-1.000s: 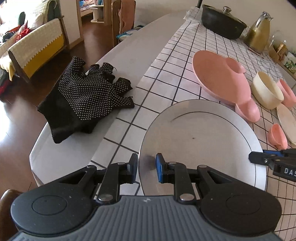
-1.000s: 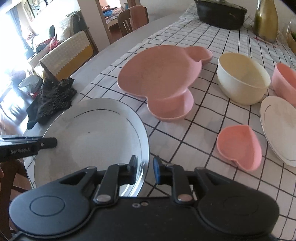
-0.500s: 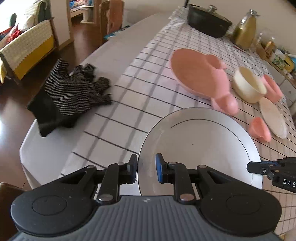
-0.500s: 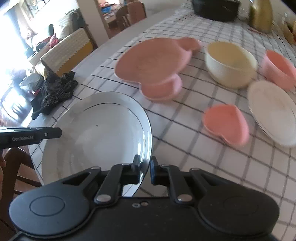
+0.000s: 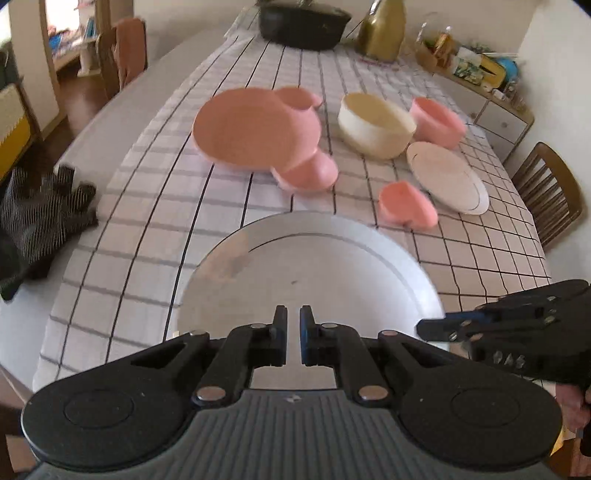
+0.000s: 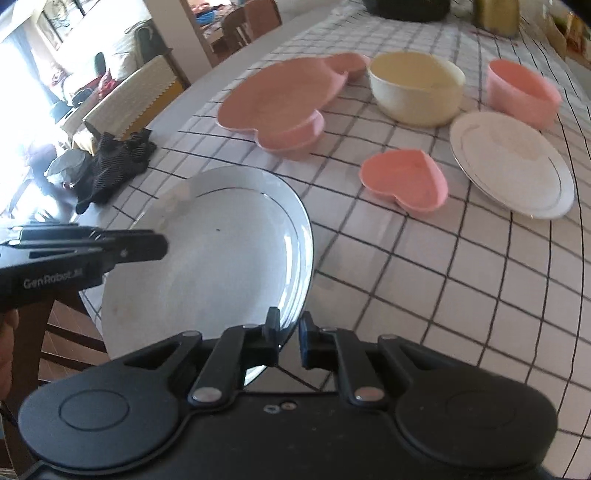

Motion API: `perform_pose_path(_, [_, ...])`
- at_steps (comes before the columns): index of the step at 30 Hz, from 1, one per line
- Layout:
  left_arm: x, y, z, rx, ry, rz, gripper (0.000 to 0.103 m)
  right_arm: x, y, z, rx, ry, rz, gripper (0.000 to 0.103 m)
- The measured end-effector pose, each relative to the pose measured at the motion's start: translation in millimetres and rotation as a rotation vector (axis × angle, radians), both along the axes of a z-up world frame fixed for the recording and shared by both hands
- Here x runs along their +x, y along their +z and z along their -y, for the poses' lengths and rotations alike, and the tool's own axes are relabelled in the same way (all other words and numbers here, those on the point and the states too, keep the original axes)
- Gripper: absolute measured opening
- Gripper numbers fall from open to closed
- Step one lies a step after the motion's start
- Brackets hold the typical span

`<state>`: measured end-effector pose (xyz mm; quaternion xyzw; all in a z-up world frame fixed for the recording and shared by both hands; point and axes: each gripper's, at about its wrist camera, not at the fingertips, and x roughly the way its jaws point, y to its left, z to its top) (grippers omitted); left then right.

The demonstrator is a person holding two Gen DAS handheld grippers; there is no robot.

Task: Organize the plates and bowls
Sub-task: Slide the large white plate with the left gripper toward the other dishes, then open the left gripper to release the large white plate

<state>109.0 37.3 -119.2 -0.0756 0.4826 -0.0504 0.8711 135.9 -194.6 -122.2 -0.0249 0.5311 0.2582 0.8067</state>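
Now both my grippers, left (image 5: 291,334) and right (image 6: 286,338), pinch the plate (image 5: 314,273) rim nearly shut; uneven lifting could slip it onto the table (image 6: 461,266).

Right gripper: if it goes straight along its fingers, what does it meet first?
Probably bare checked tablecloth; the pink heart-shaped dish lies beyond, a little right. The right gripper grips the large white plate.

My own left gripper (image 5: 292,334) hides the near rim of the large white plate (image 5: 310,273), so the pinch itself is out of sight. The black pot (image 5: 303,26) and gold kettle (image 5: 382,35) are cropped at the top edge. The black glove (image 5: 40,221) is smeared by blur.
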Motion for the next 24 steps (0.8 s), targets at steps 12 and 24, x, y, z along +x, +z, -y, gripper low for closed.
perform_pose_path(12, [-5,1,5,-0.007,0.005,-0.009,0.007,-2,11,23,-0.057,0.002,0.048,0.024])
perform_pose_path(24, [-9,25,18,0.021,-0.036,0.061,0.027,-11,59,22,-0.048,-0.013,0.192,0.066])
